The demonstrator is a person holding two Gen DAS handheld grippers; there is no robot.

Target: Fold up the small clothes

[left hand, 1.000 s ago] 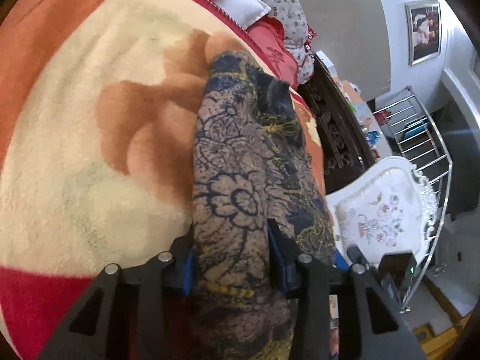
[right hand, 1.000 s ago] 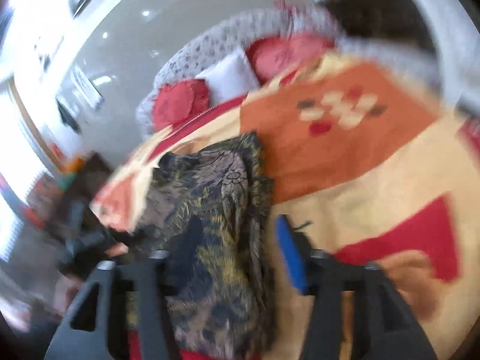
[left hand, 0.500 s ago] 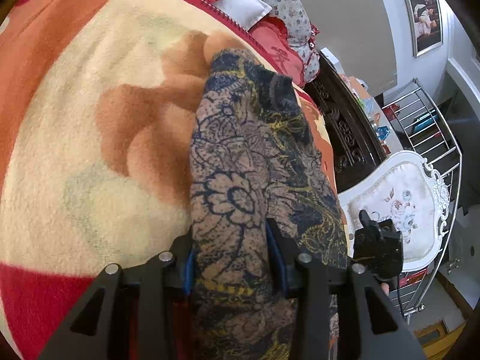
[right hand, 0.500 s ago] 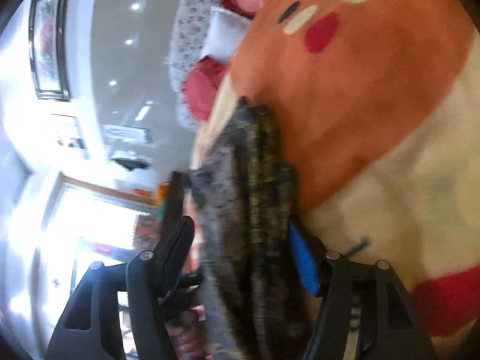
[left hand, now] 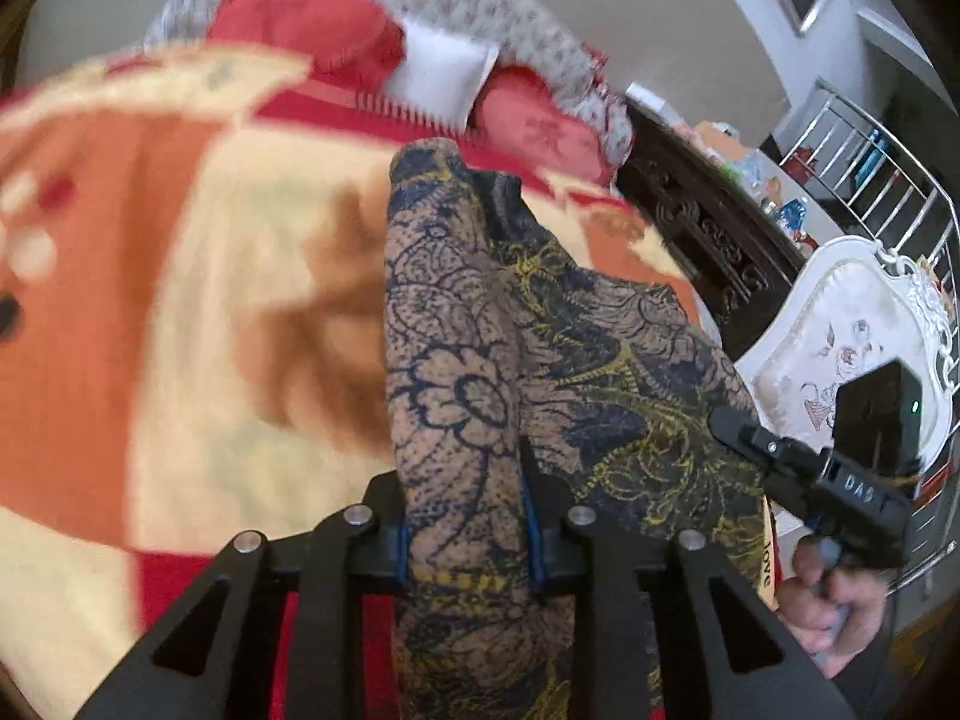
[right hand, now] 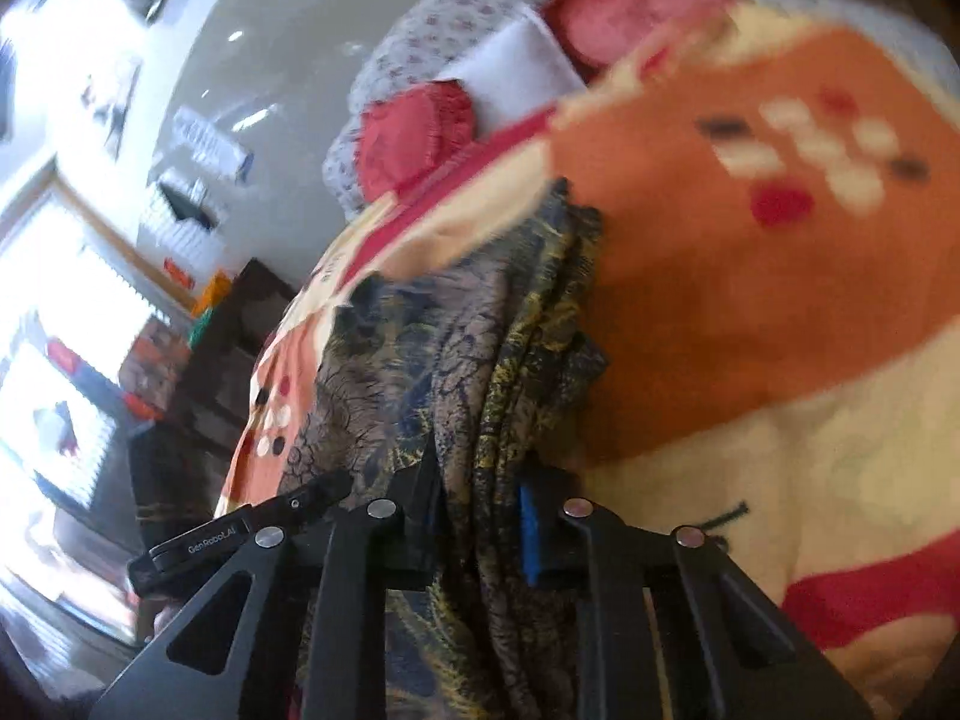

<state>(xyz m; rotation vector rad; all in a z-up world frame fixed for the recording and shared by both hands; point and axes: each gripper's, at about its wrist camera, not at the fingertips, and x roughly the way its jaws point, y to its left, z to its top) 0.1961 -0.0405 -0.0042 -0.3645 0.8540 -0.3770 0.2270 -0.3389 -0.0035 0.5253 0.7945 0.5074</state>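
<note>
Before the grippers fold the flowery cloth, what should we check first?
1. Left gripper pinching the patterned cloth: ok, its jaws have just been closing and cloth is between them.
2. Right gripper pinching the same cloth: ok, jaws just closed on a bunched edge.
3. Cloth lying flat: not ok, it is bunched and wrinkled.
4. Blanket beside the cloth bare for folding: ok.
5. Cloth's far end free of the pillows: ok, it stops short of them.
6. Pictures sharp: not ok, blurred.

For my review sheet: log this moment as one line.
left gripper: just closed on patterned garment | right gripper: just closed on it | blanket beneath
</note>
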